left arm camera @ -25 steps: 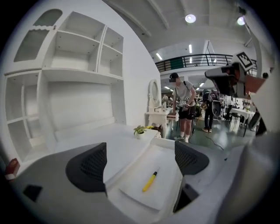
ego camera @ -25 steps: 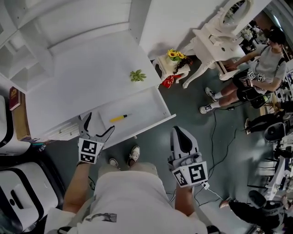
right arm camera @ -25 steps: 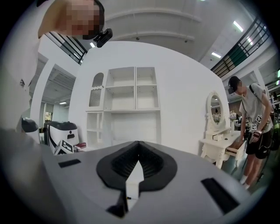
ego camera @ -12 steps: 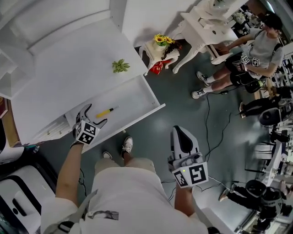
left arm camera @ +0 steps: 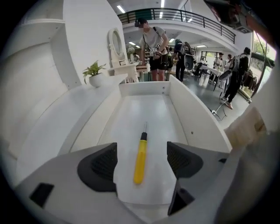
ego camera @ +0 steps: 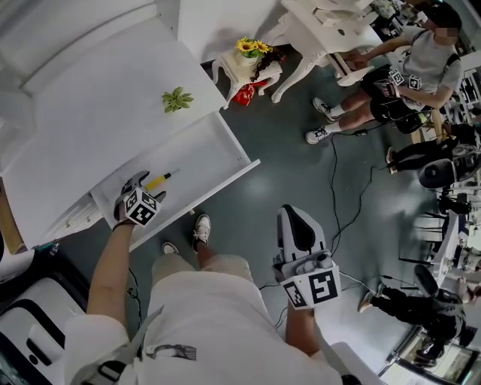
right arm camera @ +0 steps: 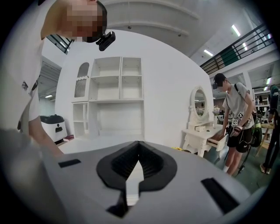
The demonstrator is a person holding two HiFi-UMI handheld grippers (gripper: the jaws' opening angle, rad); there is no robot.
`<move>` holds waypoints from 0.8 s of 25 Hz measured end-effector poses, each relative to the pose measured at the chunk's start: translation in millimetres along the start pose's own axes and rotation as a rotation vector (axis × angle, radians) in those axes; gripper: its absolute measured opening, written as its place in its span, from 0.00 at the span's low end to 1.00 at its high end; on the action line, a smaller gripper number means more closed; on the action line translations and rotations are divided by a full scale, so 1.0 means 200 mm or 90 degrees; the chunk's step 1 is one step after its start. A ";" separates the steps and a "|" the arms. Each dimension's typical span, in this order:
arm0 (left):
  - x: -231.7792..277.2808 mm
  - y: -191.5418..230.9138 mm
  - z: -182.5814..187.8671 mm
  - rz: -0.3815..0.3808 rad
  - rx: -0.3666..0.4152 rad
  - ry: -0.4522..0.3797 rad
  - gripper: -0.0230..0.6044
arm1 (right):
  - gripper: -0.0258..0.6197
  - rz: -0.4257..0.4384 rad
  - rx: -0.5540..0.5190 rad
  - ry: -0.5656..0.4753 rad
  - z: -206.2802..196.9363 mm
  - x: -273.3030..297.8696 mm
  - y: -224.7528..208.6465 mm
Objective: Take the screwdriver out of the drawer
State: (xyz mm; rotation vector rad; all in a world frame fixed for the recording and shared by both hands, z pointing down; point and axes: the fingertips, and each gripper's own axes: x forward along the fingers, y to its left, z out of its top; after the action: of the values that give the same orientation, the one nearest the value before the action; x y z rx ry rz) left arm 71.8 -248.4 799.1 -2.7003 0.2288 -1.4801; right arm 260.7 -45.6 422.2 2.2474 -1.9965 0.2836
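A yellow-handled screwdriver [ego camera: 159,180] lies on the floor of the open white drawer [ego camera: 225,135], its thin shaft pointing away from me. My left gripper [ego camera: 143,189] is down inside the drawer at the handle end. In the left gripper view the screwdriver [left arm camera: 140,158] lies lengthwise between the two dark pads [left arm camera: 99,166], which stand apart from it on either side. The jaws have just been closing around it, and neither pad touches the handle. My right gripper [ego camera: 299,225] hangs over the floor to the right, well away from the drawer, and its jaws are shut on nothing.
A small green plant [ego camera: 176,98] sits on the white desk top behind the drawer. Yellow flowers [ego camera: 252,48] stand on a low stand to the right, near a white dressing table [ego camera: 331,19] and a seated person [ego camera: 409,64]. Cables run over the dark floor.
My left gripper has dropped from in front of the drawer down into it and now straddles the screwdriver, with its jaws narrower than before. The right gripper has kept its place in view.
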 end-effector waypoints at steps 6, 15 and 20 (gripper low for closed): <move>0.12 0.01 -0.06 -0.013 -0.003 0.051 0.50 | 0.05 -0.016 0.004 0.015 -0.02 0.00 -0.05; 0.22 0.00 -0.09 -0.040 -0.012 0.099 0.39 | 0.05 -0.010 0.012 0.030 -0.05 0.05 -0.08; 0.26 0.00 -0.10 -0.050 -0.014 0.115 0.33 | 0.05 0.004 0.017 0.041 -0.07 0.09 -0.07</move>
State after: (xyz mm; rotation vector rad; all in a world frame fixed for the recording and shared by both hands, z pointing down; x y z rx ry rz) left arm 82.2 -255.4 852.9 -2.6208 0.1480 -1.7556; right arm 274.8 -58.2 441.0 2.2186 -1.9785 0.3814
